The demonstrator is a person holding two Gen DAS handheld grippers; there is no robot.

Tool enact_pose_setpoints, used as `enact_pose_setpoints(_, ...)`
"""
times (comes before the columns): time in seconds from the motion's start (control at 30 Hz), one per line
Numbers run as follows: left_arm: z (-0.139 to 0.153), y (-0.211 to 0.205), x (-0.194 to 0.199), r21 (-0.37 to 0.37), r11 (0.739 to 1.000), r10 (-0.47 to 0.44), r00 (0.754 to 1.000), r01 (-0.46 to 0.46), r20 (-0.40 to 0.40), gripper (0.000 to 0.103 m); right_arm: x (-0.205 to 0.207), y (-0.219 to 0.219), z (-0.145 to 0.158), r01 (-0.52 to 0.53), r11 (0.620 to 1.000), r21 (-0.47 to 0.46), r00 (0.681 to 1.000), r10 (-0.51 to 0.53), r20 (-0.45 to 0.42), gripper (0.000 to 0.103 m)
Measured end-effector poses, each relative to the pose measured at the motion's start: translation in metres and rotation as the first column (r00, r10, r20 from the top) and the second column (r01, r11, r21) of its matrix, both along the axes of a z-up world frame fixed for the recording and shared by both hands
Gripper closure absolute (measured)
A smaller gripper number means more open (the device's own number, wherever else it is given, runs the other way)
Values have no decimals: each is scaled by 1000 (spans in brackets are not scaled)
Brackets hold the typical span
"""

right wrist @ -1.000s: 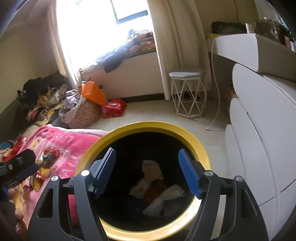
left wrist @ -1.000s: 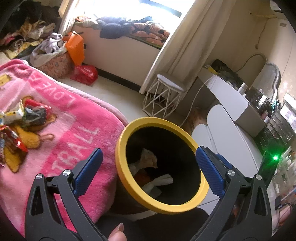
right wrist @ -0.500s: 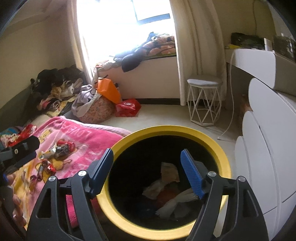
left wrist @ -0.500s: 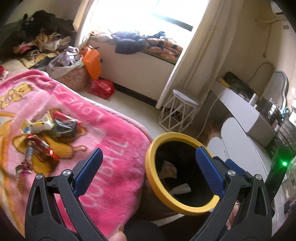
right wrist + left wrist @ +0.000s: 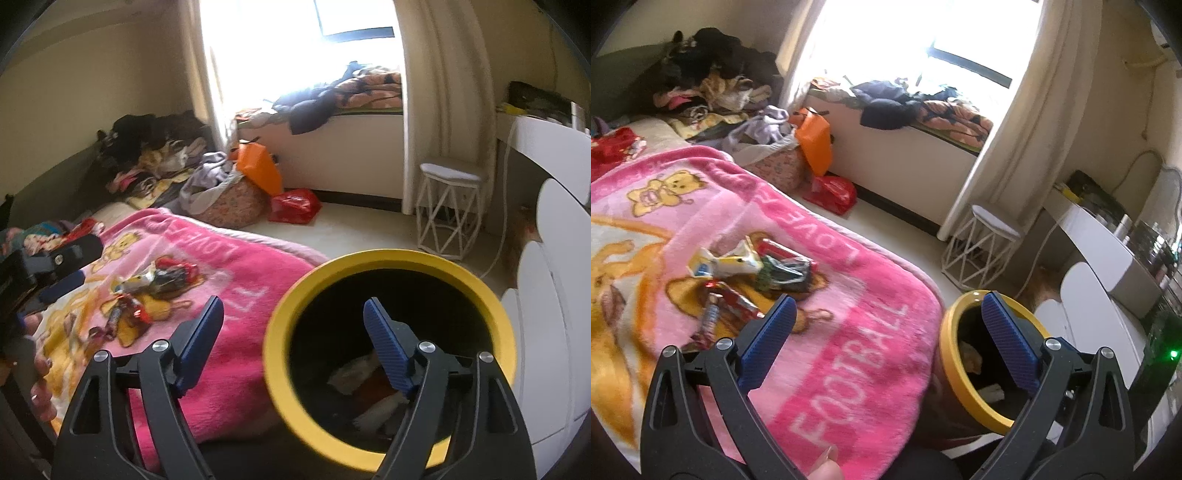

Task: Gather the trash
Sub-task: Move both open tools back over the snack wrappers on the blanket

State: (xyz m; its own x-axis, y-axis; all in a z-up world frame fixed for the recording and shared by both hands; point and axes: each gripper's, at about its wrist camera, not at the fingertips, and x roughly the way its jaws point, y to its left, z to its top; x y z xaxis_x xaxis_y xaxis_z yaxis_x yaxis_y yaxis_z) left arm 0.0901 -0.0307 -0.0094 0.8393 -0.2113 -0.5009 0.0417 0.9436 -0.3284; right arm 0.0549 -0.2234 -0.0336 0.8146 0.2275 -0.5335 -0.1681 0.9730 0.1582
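Observation:
A pile of snack wrappers lies on the pink blanket on the bed; it also shows in the right wrist view. A black bin with a yellow rim stands beside the bed, with crumpled paper trash inside; it also shows in the left wrist view. My left gripper is open and empty above the blanket's corner, between the wrappers and the bin. My right gripper is open and empty, over the bin's near left rim. The left gripper also shows at the left edge of the right wrist view.
A white wire stool stands on the floor by the curtain. A red bag, an orange bag and a laundry basket sit by the window bench. White rounded drawers stand to the right of the bin.
Both grippers have swung left, away from the bin and toward the bed. The wrappers have come nearer the middle of both views. Both stay open and empty.

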Motion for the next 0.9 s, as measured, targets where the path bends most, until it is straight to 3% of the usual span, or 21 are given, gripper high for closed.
enact_pose_setpoints(0.5, -9, 69, -2, -33, 990, 138, 990, -139, -13, 11, 11, 73, 3, -187, 982, -32, 982, 186, -21, 26)
enact_pose_setpoints(0.9, -33, 142, 2, -77, 961, 259, 961, -266, -93, 11, 35, 138, -20, -339, 939, -50, 938, 334, -99, 26)
